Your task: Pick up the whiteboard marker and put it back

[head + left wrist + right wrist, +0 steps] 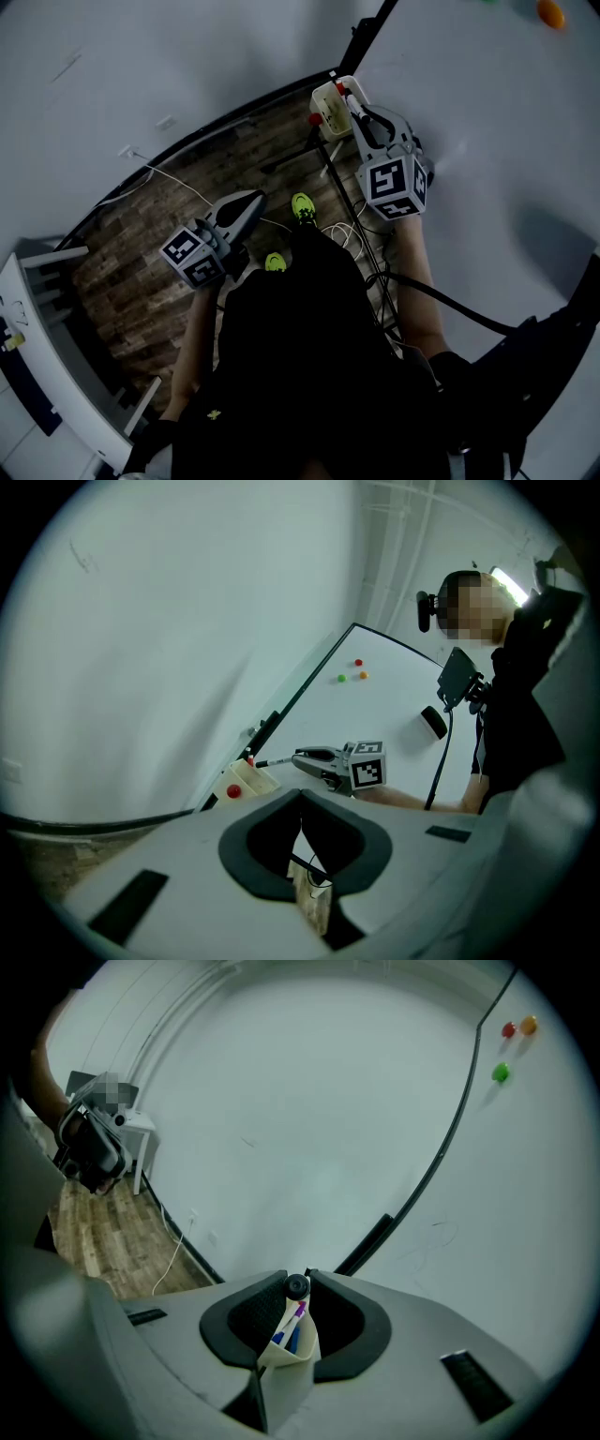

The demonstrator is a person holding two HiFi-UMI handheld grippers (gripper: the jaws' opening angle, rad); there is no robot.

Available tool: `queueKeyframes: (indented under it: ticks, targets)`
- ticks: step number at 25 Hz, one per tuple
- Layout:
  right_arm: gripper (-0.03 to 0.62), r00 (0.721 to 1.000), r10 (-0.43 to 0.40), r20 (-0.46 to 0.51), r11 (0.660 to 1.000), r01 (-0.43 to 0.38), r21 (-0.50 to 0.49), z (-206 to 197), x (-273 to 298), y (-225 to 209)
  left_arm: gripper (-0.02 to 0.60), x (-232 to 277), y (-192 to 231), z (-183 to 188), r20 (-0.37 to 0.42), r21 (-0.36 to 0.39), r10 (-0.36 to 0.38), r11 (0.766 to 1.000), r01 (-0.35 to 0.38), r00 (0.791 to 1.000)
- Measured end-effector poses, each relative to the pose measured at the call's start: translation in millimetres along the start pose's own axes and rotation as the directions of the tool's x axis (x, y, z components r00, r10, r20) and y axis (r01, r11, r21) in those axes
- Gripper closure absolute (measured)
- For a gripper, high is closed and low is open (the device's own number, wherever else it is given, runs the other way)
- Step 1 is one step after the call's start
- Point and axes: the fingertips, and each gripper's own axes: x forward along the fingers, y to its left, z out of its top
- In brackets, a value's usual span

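The right gripper point(361, 117) has its jaws narrowed onto the whiteboard marker point(352, 101), gripping it near its rear so that the barrel runs forward along the line the gripper points in. In the right gripper view that long axis is seen end-on: the marker point(297, 1285) shows only as a dark round disc pinched between the pads. The cream marker holder point(289, 1354) sits directly beneath and just ahead, with blue and purple markers point(287, 1333) already standing in it.

From the side, in the left gripper view, the marker point(272, 761) sticks out of the right gripper point(298, 757) towards the marker holder point(248, 780) at the whiteboard's point(394, 705) lower corner. Its front end is near the holder's rim and a little above it. The coming move looks like a short descent forward into the holder's mouth, and the right hand is plainly the nearer one.

The left gripper point(255, 199) hangs well apart over the wooden floor point(150, 262), its jaws together on nothing (tips meeting in its own view point(300, 794)).

Whether the marker's tip is over the opening cannot be told. In the head view the jaws cover most of the barrel.
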Motion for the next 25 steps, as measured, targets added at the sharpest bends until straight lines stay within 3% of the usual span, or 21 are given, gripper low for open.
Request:
queueKeyframes:
  ticks: [25]
  targets:
    - [0.499,0.995,-0.091,-0.038,0.983,0.096,0.158,-29,24,2,0.561,-3,7,-9,-0.061,-0.023,0.027,0.999,-0.028,0.998]
